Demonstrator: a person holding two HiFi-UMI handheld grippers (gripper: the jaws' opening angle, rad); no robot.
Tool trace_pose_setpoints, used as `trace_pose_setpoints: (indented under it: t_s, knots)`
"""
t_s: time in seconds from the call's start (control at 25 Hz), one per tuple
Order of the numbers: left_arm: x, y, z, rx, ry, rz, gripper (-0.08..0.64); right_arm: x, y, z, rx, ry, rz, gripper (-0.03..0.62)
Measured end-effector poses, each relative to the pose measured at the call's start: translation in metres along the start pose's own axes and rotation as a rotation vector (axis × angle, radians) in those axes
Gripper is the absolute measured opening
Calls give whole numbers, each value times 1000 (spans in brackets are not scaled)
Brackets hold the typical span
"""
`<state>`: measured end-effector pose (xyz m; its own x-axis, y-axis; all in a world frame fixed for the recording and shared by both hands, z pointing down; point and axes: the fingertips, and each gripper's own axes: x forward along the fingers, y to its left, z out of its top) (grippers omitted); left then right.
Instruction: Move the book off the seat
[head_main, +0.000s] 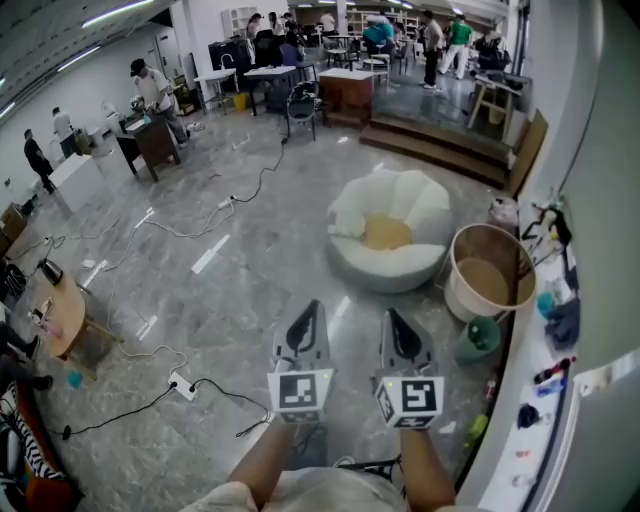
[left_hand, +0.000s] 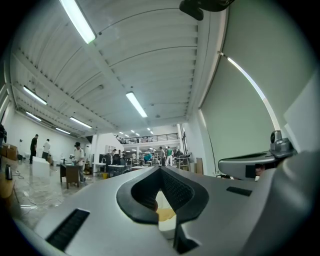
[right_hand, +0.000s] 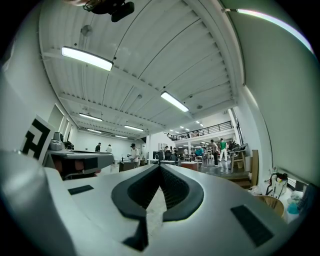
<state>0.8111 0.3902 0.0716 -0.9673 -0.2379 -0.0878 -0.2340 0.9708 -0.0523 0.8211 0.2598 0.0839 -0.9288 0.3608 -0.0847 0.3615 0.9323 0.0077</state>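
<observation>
A white petal-shaped seat (head_main: 405, 262) with a yellow middle stands on the grey floor ahead of me. A pale flat thing, probably the book (head_main: 348, 223), lies on its left side. Both grippers are held side by side, level, well short of the seat. My left gripper (head_main: 310, 308) is shut with nothing in it, and so is my right gripper (head_main: 392, 316). In the left gripper view the shut left gripper (left_hand: 160, 169) points at the seat (left_hand: 165, 212), which shows white and yellow through the opening behind the tips. In the right gripper view the right gripper (right_hand: 160, 168) is shut and empty.
A round wooden tub (head_main: 487, 270) and a green bucket (head_main: 478, 340) stand right of the seat, beside a long white counter (head_main: 540, 440) with small items. Cables and a power strip (head_main: 183, 385) lie on the floor at left. Wooden steps (head_main: 440, 140) and people are far back.
</observation>
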Motion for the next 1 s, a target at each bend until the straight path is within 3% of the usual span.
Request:
trace_pose_setpoints:
  t_s: [0.28,1.0]
  knots:
    - [62,30,-5,8,-34,-17,3,67,-16,-1,-41,2,-35,5]
    - [220,166,-18,-7,-47,-56,3,276,16,-15,-54,14,-62,5]
